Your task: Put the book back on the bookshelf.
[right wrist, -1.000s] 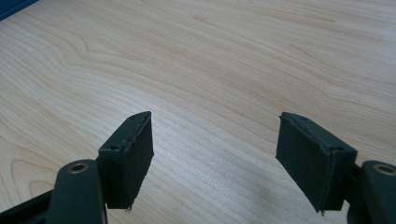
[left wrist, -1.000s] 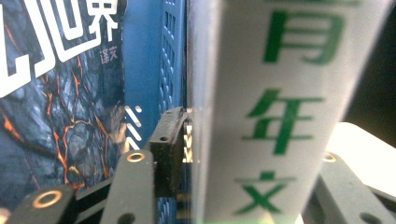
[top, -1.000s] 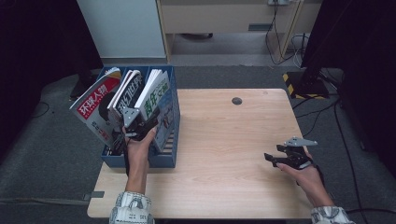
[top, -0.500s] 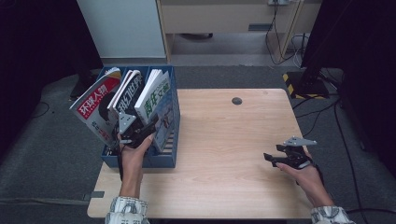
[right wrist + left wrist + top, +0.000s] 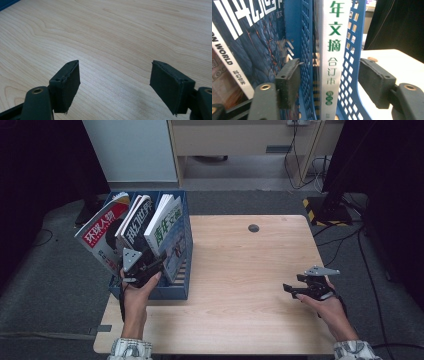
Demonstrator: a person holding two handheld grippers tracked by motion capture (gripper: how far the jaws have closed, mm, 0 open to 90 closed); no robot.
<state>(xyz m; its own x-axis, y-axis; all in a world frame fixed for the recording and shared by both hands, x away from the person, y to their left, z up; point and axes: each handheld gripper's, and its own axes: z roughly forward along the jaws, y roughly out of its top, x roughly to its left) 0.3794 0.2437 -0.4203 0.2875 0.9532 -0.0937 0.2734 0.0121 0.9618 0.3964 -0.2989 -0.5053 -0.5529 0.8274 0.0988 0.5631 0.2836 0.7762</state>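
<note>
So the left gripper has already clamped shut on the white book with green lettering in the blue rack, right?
Not quite. In the left gripper view the left gripper has its jaws open, standing apart on either side of the white book in the blue rack, not clamped on it.

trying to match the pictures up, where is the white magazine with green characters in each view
High view: the white magazine with green characters stands in the rightmost slot of the blue file rack, at the table's left, beyond the left gripper.
Left gripper view: its spine runs up the middle, between the open jaws, inside the rack's perforated walls.
Right gripper view: not in it.
Shared landmark: the wooden table.
</note>
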